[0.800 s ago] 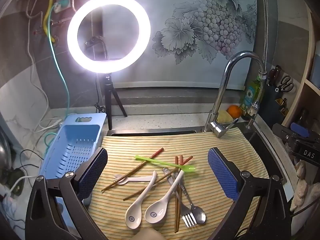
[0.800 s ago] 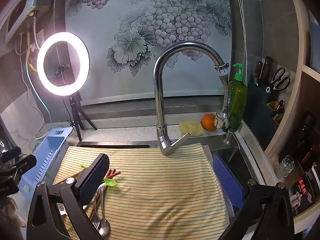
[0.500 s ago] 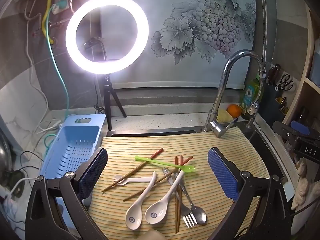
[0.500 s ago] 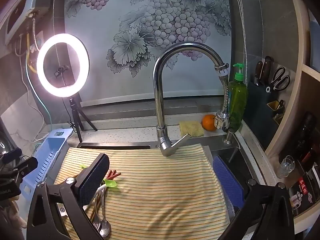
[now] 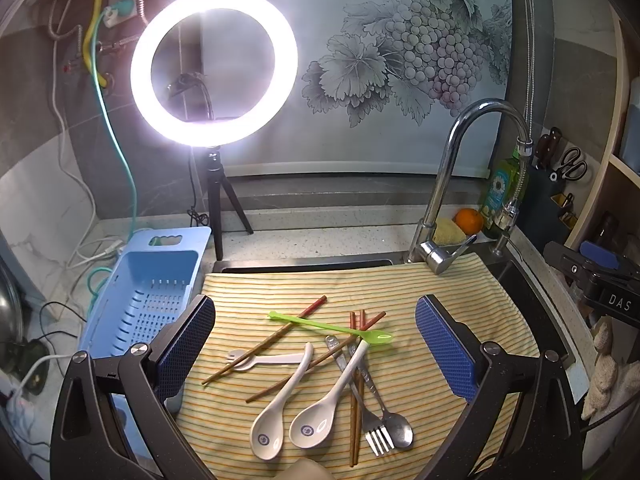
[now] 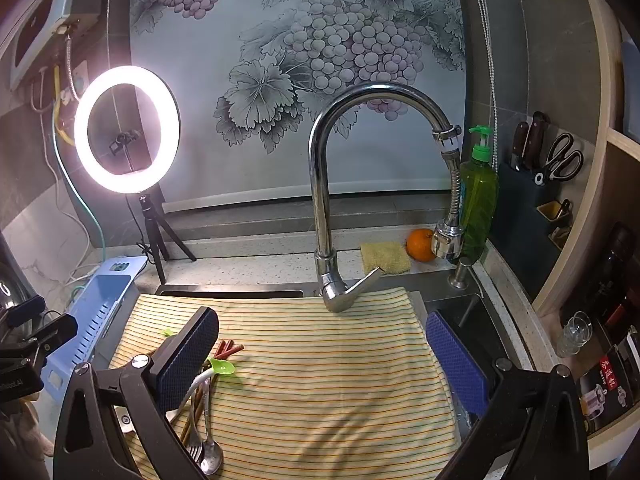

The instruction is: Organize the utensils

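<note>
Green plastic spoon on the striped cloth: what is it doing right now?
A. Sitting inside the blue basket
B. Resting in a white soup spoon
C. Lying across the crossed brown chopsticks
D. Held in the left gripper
C: the long green plastic spoon lies on top of the crossed brown wooden chopsticks on the yellow striped cloth, while the open left gripper grips nothing.

Striped cloth [image 5: 460, 288] over sink, utensils [image 5: 332, 368] scattered on it

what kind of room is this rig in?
Most likely a home kitchen, at the sink: a chrome faucet, a green dish soap bottle, and a knife block with scissors on the counter. Utensils lie on a striped cloth over the basin.
</note>
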Demonstrator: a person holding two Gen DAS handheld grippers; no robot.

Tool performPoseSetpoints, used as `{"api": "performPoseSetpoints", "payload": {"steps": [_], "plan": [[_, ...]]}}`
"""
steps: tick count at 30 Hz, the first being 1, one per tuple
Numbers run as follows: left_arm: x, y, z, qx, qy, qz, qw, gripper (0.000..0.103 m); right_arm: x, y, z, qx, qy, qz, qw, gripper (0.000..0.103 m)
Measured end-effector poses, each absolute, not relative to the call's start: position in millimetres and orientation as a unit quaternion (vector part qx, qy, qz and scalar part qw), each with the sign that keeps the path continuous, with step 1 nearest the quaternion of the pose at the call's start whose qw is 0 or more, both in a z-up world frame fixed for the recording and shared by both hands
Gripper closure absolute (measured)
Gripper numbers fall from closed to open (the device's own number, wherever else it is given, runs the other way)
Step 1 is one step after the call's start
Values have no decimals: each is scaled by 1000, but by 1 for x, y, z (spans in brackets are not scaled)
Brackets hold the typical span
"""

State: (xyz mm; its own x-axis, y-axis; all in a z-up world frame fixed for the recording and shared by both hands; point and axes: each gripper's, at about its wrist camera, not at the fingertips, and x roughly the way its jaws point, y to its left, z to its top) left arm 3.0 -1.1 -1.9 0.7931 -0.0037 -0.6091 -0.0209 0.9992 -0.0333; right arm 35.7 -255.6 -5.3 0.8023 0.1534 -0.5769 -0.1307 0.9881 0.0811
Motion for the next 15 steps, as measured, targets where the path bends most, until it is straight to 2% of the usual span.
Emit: {"api": "performPoseSetpoints", "payload": {"steps": [15], "plan": [[1, -2, -3, -18, 321, 4, 947, 3, 36, -256, -6, 20, 307, 76, 949, 1]]}}
